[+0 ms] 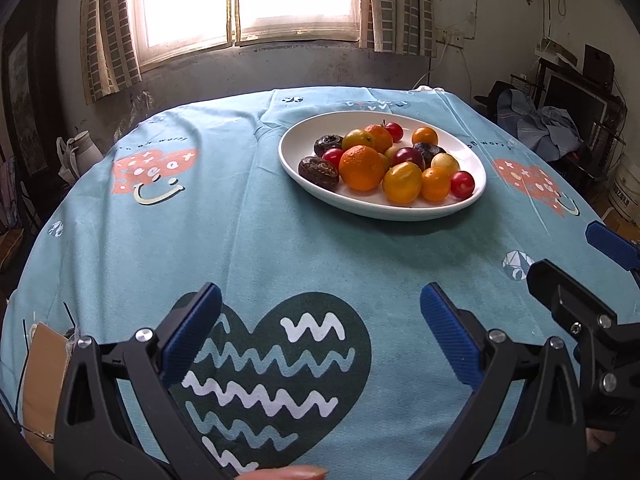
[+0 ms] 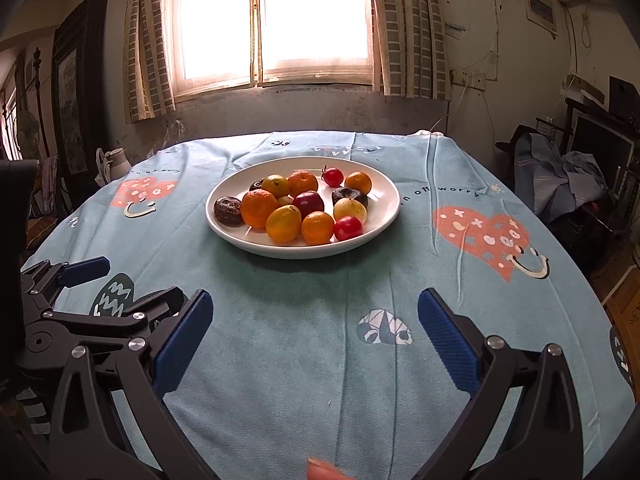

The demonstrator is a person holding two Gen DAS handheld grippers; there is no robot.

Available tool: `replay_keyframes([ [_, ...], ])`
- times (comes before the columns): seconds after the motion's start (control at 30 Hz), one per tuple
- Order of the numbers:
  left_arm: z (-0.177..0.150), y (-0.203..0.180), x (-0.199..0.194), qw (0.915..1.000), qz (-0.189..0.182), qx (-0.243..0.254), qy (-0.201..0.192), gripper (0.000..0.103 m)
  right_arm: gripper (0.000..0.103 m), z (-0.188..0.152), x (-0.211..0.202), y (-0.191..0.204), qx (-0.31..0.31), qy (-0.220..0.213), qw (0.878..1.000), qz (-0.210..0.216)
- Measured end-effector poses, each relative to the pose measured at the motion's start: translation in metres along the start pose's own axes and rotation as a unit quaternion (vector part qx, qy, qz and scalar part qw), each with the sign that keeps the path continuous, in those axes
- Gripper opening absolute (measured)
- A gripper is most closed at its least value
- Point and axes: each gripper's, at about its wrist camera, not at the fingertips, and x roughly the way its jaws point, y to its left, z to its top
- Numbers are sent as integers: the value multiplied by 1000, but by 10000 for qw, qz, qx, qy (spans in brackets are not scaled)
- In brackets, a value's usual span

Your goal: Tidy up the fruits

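A white oval plate [image 1: 472,196] [image 2: 384,216] sits on the far half of the table. It holds several fruits: oranges [image 1: 361,167] [image 2: 258,208], yellow fruits [image 1: 402,182] [image 2: 283,223], red cherry tomatoes [image 1: 462,184] [image 2: 348,228], a dark plum [image 2: 308,202] and wrinkled dark passion fruits [image 1: 318,173] [image 2: 228,211]. My left gripper [image 1: 320,332] is open and empty, low over the near table. My right gripper [image 2: 316,332] is open and empty beside it; it also shows at the right edge of the left wrist view [image 1: 580,276].
The table wears a teal cloth [image 1: 248,232] [image 2: 280,320] with heart prints. A window with curtains [image 2: 276,24] is behind. A white jug [image 1: 82,150] stands off the table's far left. Cluttered shelves and clothes [image 2: 568,184] lie to the right.
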Motion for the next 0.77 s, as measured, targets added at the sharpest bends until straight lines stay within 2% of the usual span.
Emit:
replay_keyframes([
  [0.37, -1, -1, -6, 9997, 141, 14, -210, 101, 102, 1, -3, 0, -8, -44, 10000, 12],
  [0.77, 1, -1, -7, 9997, 116, 52, -222, 101, 102, 2, -4, -1, -9, -82, 10000, -43],
])
